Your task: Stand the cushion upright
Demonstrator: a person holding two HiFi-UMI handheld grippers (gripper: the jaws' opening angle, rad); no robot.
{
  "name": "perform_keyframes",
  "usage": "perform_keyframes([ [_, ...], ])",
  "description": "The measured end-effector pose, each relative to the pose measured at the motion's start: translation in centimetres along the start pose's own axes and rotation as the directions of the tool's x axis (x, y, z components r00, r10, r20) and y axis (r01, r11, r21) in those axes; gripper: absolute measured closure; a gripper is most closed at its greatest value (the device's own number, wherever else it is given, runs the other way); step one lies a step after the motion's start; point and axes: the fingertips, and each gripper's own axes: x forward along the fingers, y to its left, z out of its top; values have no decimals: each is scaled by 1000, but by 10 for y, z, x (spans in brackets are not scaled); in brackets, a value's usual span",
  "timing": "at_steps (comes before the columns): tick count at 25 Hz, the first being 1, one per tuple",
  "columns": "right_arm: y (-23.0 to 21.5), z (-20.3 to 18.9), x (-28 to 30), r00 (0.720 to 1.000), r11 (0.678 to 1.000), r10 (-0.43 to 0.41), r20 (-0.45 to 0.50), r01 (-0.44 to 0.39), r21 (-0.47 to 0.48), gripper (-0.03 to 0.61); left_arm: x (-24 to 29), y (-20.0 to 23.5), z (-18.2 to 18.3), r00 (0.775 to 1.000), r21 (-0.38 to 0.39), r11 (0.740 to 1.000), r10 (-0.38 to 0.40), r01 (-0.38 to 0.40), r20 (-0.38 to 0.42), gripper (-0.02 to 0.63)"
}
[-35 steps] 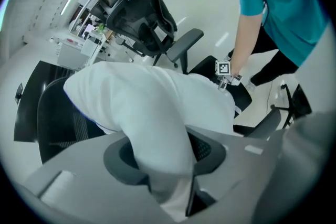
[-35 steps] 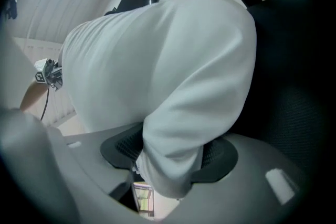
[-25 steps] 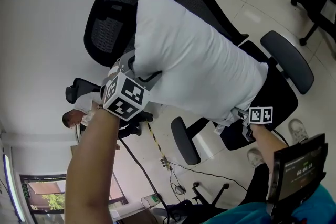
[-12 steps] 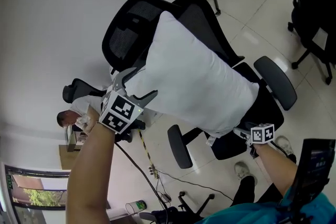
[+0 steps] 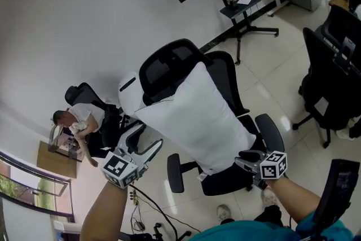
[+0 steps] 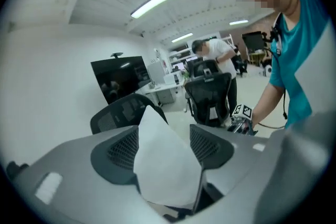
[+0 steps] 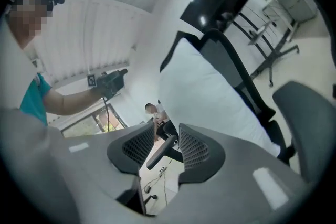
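The white cushion (image 5: 197, 115) stands on end on the seat of a black mesh office chair (image 5: 166, 68) and leans against its backrest. My left gripper (image 5: 148, 147) hangs to the cushion's lower left, clear of it; its jaws are closing with nothing between them. The left gripper view shows the cushion (image 6: 163, 165) farther off through the gap of that gripper (image 6: 165, 144). My right gripper (image 5: 245, 160) is at the cushion's lower right, also apart from it. Its jaws (image 7: 167, 149) are closing on nothing, with the cushion (image 7: 205, 86) ahead.
The chair's armrests (image 5: 175, 172) (image 5: 271, 132) stick out on both sides of the seat. A person (image 5: 76, 121) sits at a desk to the left. Another black chair (image 5: 333, 93) stands at the right, a screen stand (image 5: 242, 8) behind. Cables (image 5: 141, 200) lie on the floor.
Both grippers have let go of the cushion and drawn back from it. The cushion now stands on its own against the backrest. The view has pulled back from the chair.
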Motion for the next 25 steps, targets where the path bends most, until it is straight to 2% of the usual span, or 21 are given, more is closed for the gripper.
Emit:
perform_keyframes([
  [3, 44, 49, -33, 998, 986, 38, -53, -46, -161, 490, -47, -40, 9, 992, -151, 988, 58, -40, 117, 347],
  [6, 84, 87, -61, 989, 953, 72, -126, -105, -284, 553, -86, -78, 14, 967, -297, 950, 160, -95, 200, 405],
  [9, 119, 97, -83, 976, 928, 101, -191, -162, -336, 575, -121, -120, 19, 921, -441, 889, 268, -123, 284, 484],
  [12, 149, 93, -100, 961, 911, 132, -244, -215, -351, 575, -146, -168, 20, 864, -547, 830, 349, -106, 363, 590],
  [14, 168, 86, -111, 955, 909, 146, -258, -232, -346, 575, -160, -200, 13, 842, -597, 798, 372, -75, 392, 603],
  [17, 202, 62, -127, 956, 909, 152, -251, -235, -344, 575, -188, -243, -7, 836, -645, 763, 373, -31, 401, 603],
  [20, 234, 38, -143, 962, 901, 134, -239, -219, -374, 575, -217, -275, -26, 819, -671, 742, 380, 9, 431, 603],
  [22, 259, 15, -155, 969, 904, 119, -218, -196, -380, 575, -241, -299, -37, 821, -670, 742, 365, 29, 439, 603],
  [25, 298, -25, -175, 979, 912, 99, -180, -162, -377, 575, -277, -339, -51, 845, -646, 761, 309, 55, 436, 603],
])
